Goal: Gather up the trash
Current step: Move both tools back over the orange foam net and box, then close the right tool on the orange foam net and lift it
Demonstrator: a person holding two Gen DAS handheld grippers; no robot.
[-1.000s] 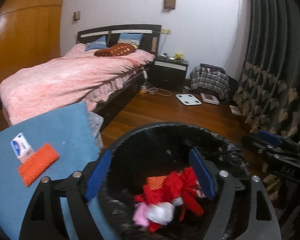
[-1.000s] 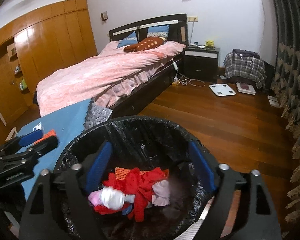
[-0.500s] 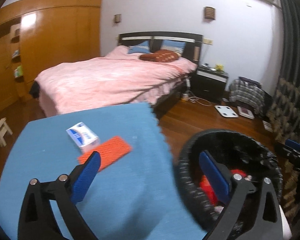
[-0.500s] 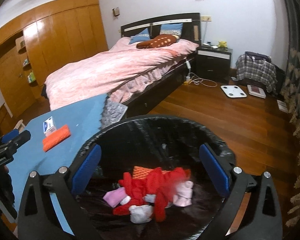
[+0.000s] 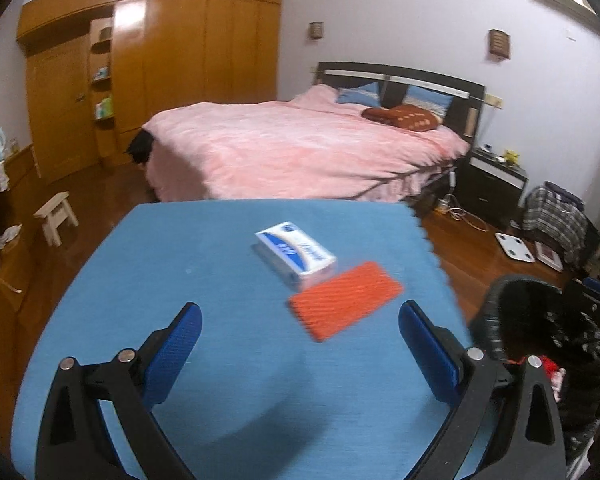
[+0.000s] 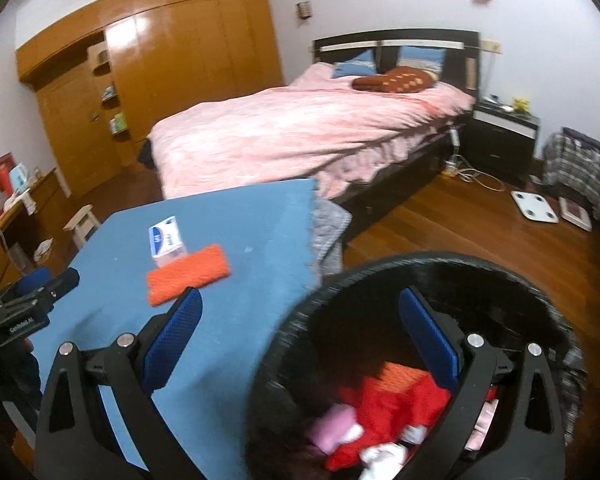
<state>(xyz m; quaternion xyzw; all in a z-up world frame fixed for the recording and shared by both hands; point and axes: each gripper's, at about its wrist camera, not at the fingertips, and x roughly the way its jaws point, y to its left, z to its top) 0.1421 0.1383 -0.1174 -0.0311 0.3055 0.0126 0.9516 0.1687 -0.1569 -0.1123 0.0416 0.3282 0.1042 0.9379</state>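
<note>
On the left, the left tool hangs released over the blue table, jaws wide apart and gripping nothing, aimed at the two pieces still lying there: a white-and-blue tissue pack and, touching its near side, a flat orange mesh pad. A second ago this tool looked straight down into the black-lined trash bin; it has since swung leftward, so the table now fills its view and the bin sits at its right edge. The step in hand, as I judge it, is the reach for the next piece of trash, most likely the orange pad, which lies nearer the jaws. The next move calls for lowering the tool until the pad lies between the fingers, then clamping on a thin, soft edge that may fold or slide on the cloth; the pack beside it could be nudged. Further right, the right tool is also released and empty, straddling the table edge and the bin's rim, where earlier it hung wholly over the bin. Inside the bin lie red, pink and white scraps, already collected.
</note>
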